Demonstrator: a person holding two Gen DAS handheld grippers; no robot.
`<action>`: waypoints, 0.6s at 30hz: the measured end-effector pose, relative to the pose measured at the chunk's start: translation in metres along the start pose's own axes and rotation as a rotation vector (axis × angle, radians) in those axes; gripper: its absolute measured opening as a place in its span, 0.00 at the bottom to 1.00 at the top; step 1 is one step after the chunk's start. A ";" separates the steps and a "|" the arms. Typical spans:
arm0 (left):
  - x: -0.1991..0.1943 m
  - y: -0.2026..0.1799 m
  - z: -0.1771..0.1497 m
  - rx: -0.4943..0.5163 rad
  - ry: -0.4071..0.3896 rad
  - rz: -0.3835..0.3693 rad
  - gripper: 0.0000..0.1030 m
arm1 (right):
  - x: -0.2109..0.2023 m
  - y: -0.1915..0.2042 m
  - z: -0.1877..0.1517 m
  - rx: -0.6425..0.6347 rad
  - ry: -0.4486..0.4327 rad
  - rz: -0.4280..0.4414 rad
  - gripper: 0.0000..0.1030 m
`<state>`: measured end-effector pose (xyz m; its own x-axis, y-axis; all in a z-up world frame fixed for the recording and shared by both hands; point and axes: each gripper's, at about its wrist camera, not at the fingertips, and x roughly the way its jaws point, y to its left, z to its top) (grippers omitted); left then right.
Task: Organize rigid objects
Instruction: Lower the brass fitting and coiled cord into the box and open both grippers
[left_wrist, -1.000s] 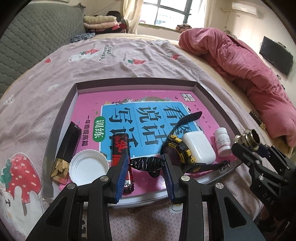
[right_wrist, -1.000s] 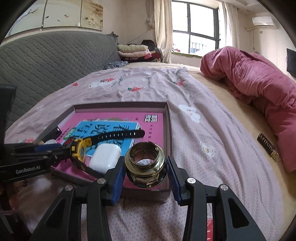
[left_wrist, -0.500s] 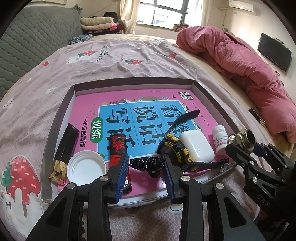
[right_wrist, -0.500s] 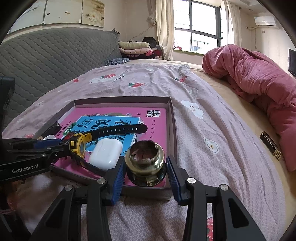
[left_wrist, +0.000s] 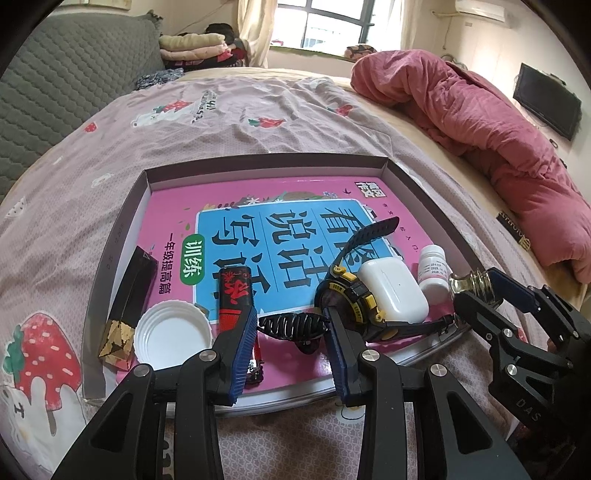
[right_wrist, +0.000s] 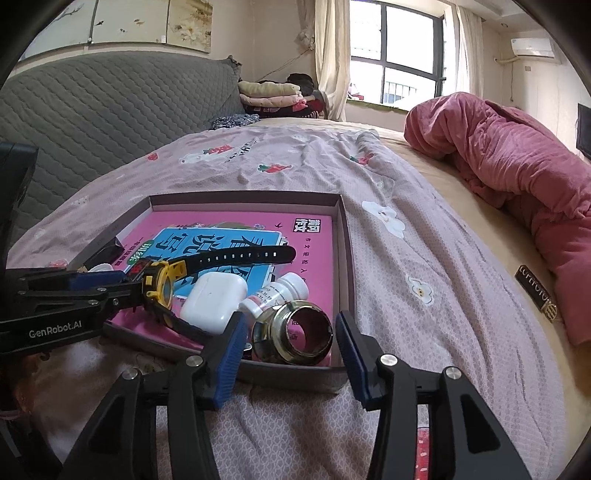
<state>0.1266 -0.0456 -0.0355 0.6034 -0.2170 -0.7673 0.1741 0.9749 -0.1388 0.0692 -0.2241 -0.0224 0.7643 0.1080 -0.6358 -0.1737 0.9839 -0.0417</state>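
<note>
Your right hand-held gripper (right_wrist: 290, 341) jaws just opening, brass ring (right_wrist: 295, 332) loose between them in the tray (right_wrist: 343, 236) corner, your left hand-held gripper (left_wrist: 291, 326) clamped on the black hair clip (left_wrist: 291, 325), watch (left_wrist: 351, 295) just right of it

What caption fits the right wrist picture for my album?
Right gripper just opened, dropping a brass fitting into the tray beside the pill bottle.

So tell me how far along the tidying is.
Done: the black-and-yellow wristwatch, white earbud case and white bottle cap lie in the shallow cardboard tray. In hand: the right claw has just been opening around the brass ring fitting; the left claw grips the black hair clip. Left: the black-and-gold case on the bedspread.
</note>
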 end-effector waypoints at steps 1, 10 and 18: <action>0.000 0.000 0.000 0.001 0.001 0.001 0.37 | -0.001 0.000 0.000 0.001 -0.004 -0.001 0.51; -0.001 -0.001 -0.001 0.002 0.009 0.018 0.44 | -0.015 -0.007 0.004 0.043 -0.033 -0.017 0.55; -0.010 0.000 -0.004 0.003 0.008 0.031 0.52 | -0.026 -0.002 0.005 0.051 -0.033 -0.011 0.55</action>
<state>0.1177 -0.0435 -0.0305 0.6026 -0.1866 -0.7759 0.1580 0.9809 -0.1132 0.0526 -0.2280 -0.0019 0.7861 0.1008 -0.6098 -0.1339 0.9910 -0.0088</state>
